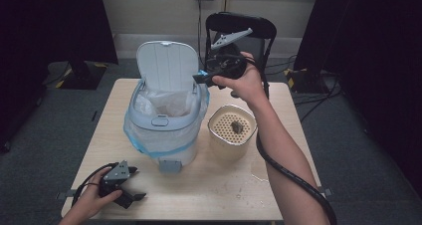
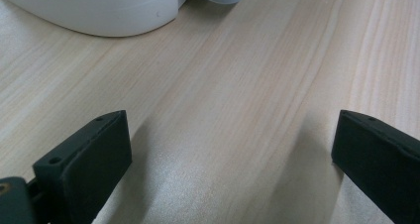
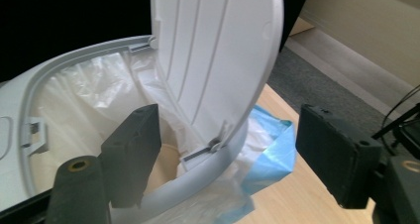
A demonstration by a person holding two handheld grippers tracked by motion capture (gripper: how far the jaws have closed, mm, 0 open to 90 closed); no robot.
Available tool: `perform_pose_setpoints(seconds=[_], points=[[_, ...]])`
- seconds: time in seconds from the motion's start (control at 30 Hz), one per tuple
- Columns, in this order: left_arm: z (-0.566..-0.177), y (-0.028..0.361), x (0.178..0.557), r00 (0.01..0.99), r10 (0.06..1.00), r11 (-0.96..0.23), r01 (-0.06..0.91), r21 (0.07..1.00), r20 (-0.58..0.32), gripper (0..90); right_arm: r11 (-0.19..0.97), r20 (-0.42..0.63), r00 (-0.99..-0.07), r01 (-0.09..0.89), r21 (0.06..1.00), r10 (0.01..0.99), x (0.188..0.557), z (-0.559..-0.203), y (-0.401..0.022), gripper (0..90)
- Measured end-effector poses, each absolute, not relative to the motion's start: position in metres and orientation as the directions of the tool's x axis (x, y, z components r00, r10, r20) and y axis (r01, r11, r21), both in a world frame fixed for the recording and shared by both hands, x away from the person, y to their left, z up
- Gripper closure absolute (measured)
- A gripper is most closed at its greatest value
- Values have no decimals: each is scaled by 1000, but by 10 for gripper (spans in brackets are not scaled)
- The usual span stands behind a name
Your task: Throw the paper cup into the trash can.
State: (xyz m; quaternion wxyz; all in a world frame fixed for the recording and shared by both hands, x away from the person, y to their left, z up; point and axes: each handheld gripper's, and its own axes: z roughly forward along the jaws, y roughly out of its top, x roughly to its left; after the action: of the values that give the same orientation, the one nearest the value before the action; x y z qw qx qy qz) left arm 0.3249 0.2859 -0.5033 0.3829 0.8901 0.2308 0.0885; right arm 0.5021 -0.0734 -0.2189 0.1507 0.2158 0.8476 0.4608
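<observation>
The right gripper (image 1: 201, 77) is hovering with fingers apart and empty beside the upright lid (image 3: 218, 60) of the lined bin (image 1: 166, 135) on the bench (image 1: 224, 185); a careless nudge risks slamming it; the left gripper (image 1: 130, 185) is resting open.

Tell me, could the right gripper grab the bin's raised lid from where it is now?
Probably yes. The right gripper hangs open beside the upright lid of the bin, its jaws straddling the lid's edge in the right gripper view, with nothing between them blocking.

One bin (image 1: 166, 120), one canister (image 1: 231, 131), two tools (image 1: 201, 78) (image 1: 133, 184), perhaps one chair (image 1: 241, 25).
</observation>
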Motion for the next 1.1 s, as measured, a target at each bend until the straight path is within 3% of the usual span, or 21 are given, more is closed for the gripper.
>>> perform_pose_setpoints(seconds=[0.77,1.1], points=[[-503,286,325,882,471,-613,339,714,-14,8,480,-53,-869,219,850,492,522,-209,-50,262],[-503,286,325,881,472,-606,341,718,-20,6,494,-62,-881,204,845,469,520,-208,-44,316]])
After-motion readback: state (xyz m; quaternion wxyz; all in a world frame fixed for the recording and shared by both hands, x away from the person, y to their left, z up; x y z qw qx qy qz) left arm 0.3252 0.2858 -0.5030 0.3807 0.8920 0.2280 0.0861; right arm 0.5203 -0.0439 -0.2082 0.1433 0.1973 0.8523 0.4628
